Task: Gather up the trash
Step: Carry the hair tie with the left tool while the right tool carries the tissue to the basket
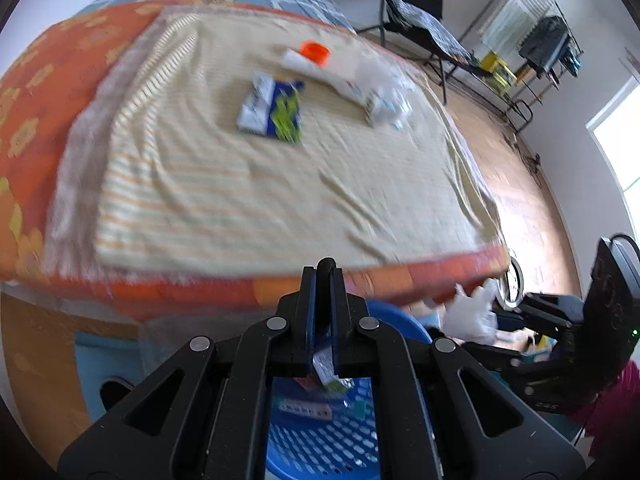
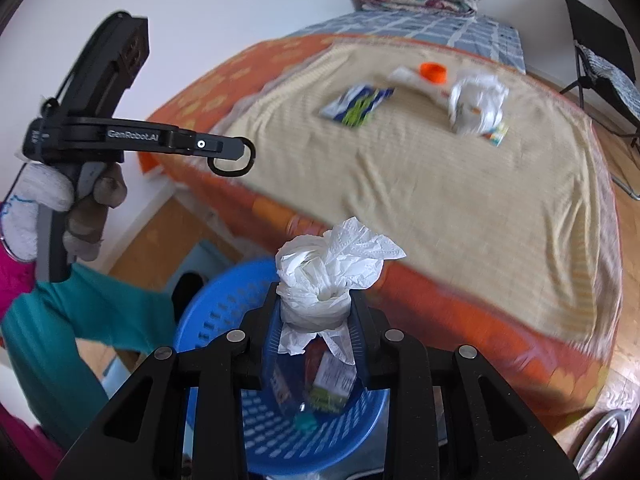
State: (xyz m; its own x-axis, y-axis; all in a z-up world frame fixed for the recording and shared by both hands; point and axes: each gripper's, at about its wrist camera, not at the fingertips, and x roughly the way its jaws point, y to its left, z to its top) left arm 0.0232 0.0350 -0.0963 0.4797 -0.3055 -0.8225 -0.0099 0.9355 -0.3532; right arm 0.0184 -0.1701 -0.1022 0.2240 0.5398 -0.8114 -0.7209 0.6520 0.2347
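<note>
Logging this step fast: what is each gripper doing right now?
Left gripper: shut, holding nothing.
Right gripper: shut on the crumpled tissue, above the blue basket.

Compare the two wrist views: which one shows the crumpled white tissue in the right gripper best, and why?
The right wrist view. There the crumpled white tissue sits sharp and central, pinched in the right gripper above the blue basket. The left wrist view shows it only as a small white lump at the lower right edge.

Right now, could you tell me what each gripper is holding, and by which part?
The right gripper clamps a crumpled white tissue around its lower, bunched middle, above the blue basket. The left gripper is shut and holds nothing.
</note>
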